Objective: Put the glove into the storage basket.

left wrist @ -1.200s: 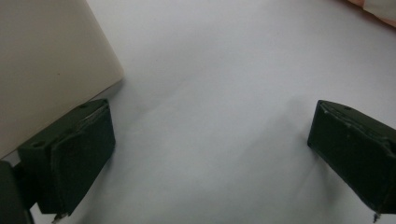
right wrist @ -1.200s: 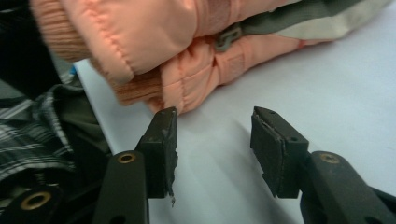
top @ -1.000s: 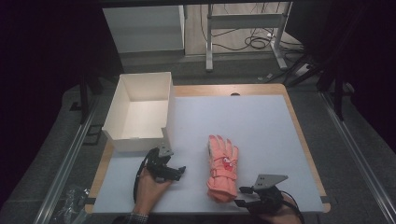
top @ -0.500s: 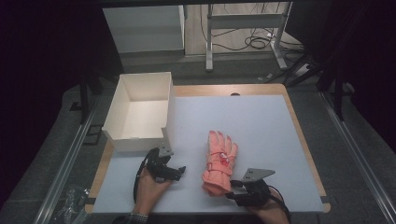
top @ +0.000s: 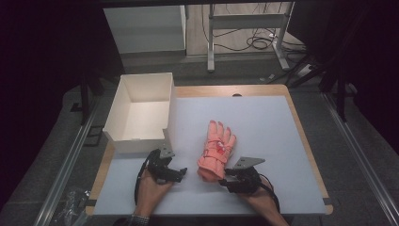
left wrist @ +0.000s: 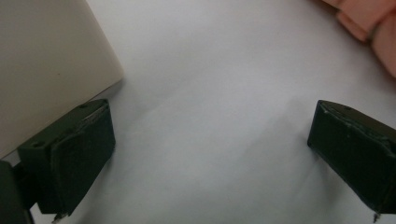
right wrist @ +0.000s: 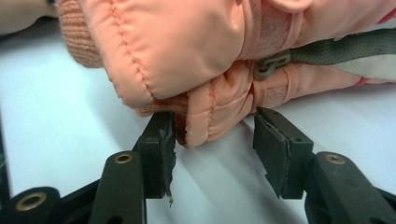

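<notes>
At the near edge, the right tongs point(right wrist: 212, 149) stand half open around the cuff of the pink glove point(top: 216, 149), not yet pinching; the left tongs point(left wrist: 210, 154) wait wide open, empty. The grasp seems under way; next, closing firmly, then probably lifting toward the white box point(top: 141, 113) far left on the worktop point(top: 273, 122).

No word, label, brand or number can be read anywhere; the red mark on the back of the glove point(top: 217, 149) is too small to make out
</notes>
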Demonstrator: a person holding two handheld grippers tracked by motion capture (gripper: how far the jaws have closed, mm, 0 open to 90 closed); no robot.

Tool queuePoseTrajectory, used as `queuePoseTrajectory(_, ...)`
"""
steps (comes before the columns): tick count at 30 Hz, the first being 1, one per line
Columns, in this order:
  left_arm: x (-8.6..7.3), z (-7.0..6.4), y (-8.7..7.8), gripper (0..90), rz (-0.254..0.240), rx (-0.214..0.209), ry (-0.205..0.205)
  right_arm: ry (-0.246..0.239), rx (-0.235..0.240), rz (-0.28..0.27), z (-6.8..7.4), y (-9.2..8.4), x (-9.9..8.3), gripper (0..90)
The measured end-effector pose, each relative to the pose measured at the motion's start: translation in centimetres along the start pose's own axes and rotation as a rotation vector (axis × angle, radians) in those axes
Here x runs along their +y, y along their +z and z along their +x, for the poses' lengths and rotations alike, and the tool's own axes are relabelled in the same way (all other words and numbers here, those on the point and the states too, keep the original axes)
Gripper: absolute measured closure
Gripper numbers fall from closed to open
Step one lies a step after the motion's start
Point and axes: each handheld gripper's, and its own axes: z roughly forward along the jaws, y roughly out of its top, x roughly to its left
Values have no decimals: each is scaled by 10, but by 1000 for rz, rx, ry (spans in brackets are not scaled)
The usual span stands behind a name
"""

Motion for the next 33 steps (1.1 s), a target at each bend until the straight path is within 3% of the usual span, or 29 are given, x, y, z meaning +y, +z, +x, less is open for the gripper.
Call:
queuePoseTrajectory(18, 0, 0, 0, 8, 1, 0, 1, -3, -56, -7, -9, 40, 35, 483)
queuePoseTrajectory(25, 0, 0, 0, 8, 1, 0, 0, -4, -65, -8, -16, 25, 28, 423)
queuePoseTrajectory(33, 0, 0, 0, 7, -2, -3, -6, 10, -162, -18, -45, -7, 19, 356)
